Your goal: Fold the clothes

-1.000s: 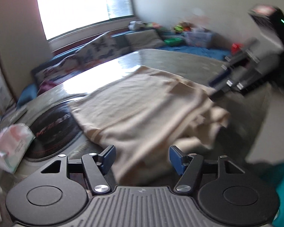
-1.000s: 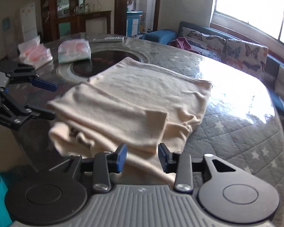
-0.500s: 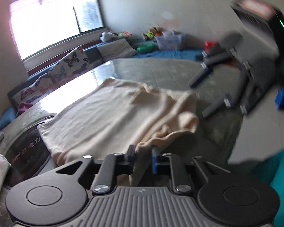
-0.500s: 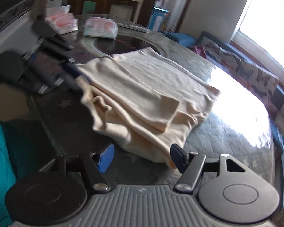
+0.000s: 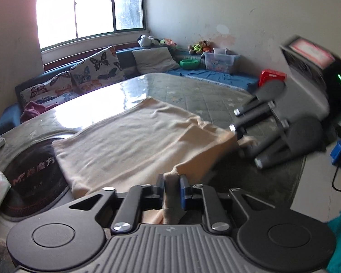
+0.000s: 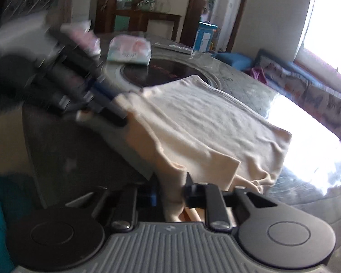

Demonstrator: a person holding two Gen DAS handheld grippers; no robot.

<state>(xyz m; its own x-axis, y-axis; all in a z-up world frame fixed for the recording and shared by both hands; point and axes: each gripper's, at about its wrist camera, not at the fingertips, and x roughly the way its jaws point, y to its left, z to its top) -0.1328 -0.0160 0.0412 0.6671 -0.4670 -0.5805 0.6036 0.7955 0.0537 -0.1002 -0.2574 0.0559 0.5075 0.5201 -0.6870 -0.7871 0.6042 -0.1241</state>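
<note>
At the table's (image 5: 193, 86) near edge, the cream garment (image 5: 134, 141) was pinched by both grippers: left gripper (image 5: 171, 185) nearly closed after easing wider, right gripper (image 6: 170, 190) just clamped down. Clear bin (image 5: 220, 62) contents unreadable.

garment (image 5: 134, 141) spread on worktop (image 5: 193, 91) | near edge pinched between jaws of left gripper (image 5: 171, 183) and right gripper (image 6: 170, 188) | tissue packs (image 6: 129, 52) set behind garment | sofa (image 5: 91, 72) placed beyond worktop, under window (image 5: 91, 9)
</note>
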